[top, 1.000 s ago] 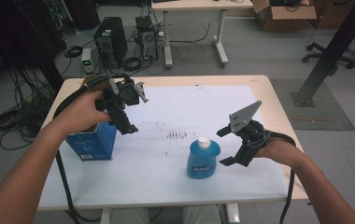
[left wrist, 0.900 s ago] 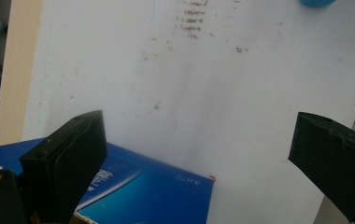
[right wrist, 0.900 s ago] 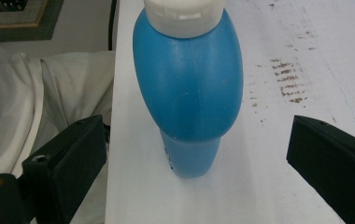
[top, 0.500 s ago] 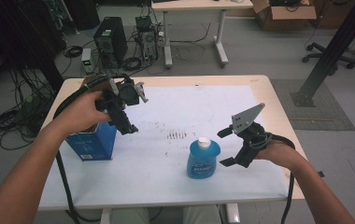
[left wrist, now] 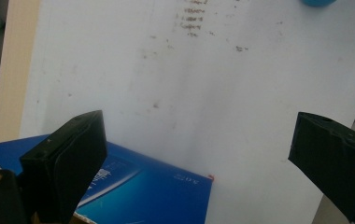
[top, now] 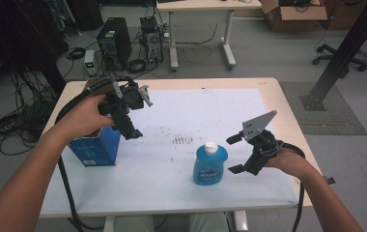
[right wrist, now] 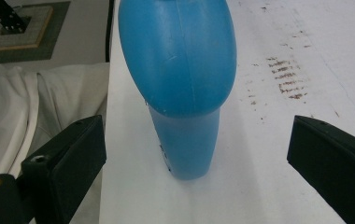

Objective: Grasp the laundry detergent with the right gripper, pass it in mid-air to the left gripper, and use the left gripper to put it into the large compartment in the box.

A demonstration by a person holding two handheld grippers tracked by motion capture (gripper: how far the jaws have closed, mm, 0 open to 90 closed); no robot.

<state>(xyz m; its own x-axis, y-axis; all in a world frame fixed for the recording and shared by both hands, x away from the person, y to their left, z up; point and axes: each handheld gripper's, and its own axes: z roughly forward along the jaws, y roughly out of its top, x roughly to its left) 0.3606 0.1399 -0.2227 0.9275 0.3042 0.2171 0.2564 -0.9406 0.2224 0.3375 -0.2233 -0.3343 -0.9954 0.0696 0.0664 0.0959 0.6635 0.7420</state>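
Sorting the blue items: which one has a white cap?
The bottle, standing upright beside the open right tool. The other blue item, the box under the left tool, is rectangular with no cap.

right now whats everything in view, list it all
bottle: 1, blue with white cap, upright on the sheet near the table's front, between the right gripper's open jaws
box: 1, blue, at the table's left
sheet: 1, white with dark smudges, covering the tabletop
table: 1, light wood
computer tower: 1, black, on the floor behind
cardboard box: 1, brown, far floor
left gripper: 1, black, open, raised above the box
right gripper: 1, black, open, beside the bottle
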